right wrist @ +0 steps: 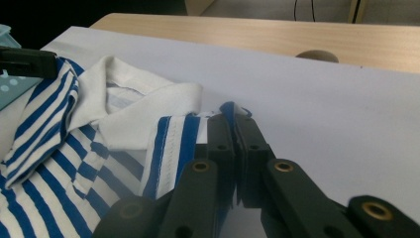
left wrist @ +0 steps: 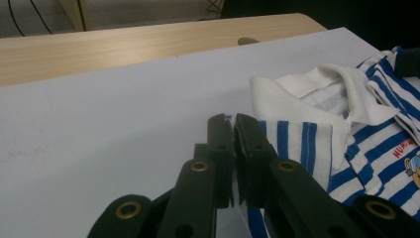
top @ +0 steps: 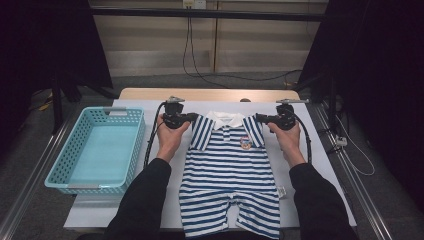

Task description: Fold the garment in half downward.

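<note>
A blue-and-white striped baby romper (top: 227, 170) with a white collar lies flat, front up, on a white sheet. My left gripper (top: 194, 118) is at the garment's left shoulder. In the left gripper view its jaws are shut on the shoulder fabric (left wrist: 307, 144), and striped cloth pokes out between the tips of the gripper (left wrist: 233, 126). My right gripper (top: 259, 119) is at the other shoulder. In the right gripper view that gripper (right wrist: 233, 124) is shut on a fold of blue-edged cloth from the romper (right wrist: 74, 129).
A light blue plastic basket (top: 65, 150) stands at the left of the white sheet (top: 310, 165). Beyond the sheet's far edge runs a strip of wooden tabletop (top: 210, 94). Cables hang down the wall behind.
</note>
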Motion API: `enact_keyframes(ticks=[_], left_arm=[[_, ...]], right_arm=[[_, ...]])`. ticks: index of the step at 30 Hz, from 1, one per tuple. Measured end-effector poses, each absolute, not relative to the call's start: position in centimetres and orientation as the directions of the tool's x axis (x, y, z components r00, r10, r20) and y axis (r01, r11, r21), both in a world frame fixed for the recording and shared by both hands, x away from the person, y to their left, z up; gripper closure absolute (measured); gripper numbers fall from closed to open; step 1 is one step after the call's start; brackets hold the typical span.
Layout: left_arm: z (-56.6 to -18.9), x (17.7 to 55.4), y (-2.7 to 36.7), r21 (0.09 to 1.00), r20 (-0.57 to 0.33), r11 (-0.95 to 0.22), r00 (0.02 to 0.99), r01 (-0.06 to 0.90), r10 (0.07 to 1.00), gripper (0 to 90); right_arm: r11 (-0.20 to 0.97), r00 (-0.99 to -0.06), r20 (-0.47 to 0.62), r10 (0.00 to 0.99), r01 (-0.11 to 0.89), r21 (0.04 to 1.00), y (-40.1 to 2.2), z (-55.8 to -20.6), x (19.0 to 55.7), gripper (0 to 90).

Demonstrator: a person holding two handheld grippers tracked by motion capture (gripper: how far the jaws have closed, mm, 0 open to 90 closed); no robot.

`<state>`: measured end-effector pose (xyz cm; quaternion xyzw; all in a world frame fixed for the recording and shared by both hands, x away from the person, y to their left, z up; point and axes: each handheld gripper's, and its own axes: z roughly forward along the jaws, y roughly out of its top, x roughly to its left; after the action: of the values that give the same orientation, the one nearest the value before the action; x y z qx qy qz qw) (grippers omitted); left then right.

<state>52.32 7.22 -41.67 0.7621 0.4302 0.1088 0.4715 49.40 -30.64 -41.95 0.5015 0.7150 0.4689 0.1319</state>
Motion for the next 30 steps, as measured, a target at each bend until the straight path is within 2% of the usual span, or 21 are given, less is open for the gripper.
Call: enact_keyframes(ticks=[15, 30], left_arm=[[-40.1, 53.0, 7.1, 0.832, -0.218, -0.178, 0.605, 0.525, 0.766, 86.0], [-39.2, 53.5, 6.4, 0.843, -0.19, -0.193, 0.615, 0.502, 0.765, 85.9]], right_arm=[[0.064, -0.473, 0.247, 0.846, 0.55, 0.832, -30.3, -39.7, 50.1, 87.8], [0.049, -0.458, 0.245, 0.855, 0.541, 0.84, -30.9, -39.4, 50.4, 87.8]])
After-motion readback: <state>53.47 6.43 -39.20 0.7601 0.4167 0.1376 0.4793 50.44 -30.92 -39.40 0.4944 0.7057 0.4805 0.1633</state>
